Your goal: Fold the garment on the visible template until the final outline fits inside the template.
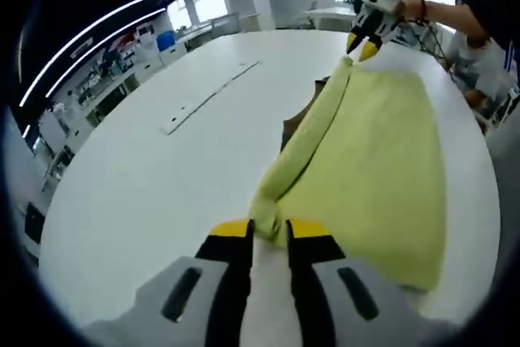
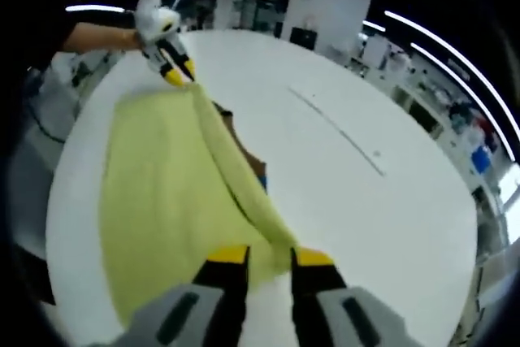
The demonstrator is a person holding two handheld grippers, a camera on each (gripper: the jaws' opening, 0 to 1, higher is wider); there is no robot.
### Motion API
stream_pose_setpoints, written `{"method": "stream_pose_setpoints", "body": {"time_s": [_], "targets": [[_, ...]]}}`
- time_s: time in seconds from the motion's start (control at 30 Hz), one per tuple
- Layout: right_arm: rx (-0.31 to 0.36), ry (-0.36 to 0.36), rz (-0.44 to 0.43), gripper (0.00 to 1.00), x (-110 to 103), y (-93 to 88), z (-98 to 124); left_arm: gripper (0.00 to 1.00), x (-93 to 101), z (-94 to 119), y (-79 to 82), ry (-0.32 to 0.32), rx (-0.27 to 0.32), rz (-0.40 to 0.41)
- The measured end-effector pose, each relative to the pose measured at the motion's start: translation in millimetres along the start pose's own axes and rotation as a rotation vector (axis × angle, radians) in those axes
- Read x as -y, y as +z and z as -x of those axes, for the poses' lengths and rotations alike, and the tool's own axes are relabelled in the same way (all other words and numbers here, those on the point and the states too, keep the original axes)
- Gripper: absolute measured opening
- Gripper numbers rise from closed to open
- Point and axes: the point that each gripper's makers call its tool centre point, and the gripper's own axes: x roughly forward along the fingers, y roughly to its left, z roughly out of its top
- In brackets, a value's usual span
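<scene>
Above the white table, left gripper and right gripper each apparently clamped on the yellow garment's edge.

Garment: plain pale yellow-green. Table: white. Gripper jaws: yellow tips, black inner faces, grey bodies. Template: brown.

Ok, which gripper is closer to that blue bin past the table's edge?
Right, probably. The right gripper, clamped on the yellow garment, has the blue bin off to its side across the table; the left gripper, holding the other end, sees it far ahead.
</scene>
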Motion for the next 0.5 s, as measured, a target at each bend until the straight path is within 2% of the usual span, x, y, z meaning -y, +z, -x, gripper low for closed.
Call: {"method": "stream_pose_setpoints", "body": {"time_s": [0.07,0.13,0.27,0.5], "targets": [[-0.008,0.001,-0.013,0.22,6.9,-4.1,-8.0,0.12,-4.3,-2.4,-0.2,0.008,-0.001,0.001],[-0.001,0.011,-0.041,0.18,6.6,-4.8,-11.6,0.12,-5.5,-4.2,-1.2,0.007,-0.004,-0.005],[-0.003,0.014,-0.04,0.16,4.0,-6.1,-14.5,0.1,-6.3,-7.6,-8.2,0.003,-0.025,-0.033],[-0.001,0.01,-0.053,0.09,12.7,-11.0,-20.3,0.07,-7.0,-9.7,-6.5,0.01,-0.021,-0.052]]}}
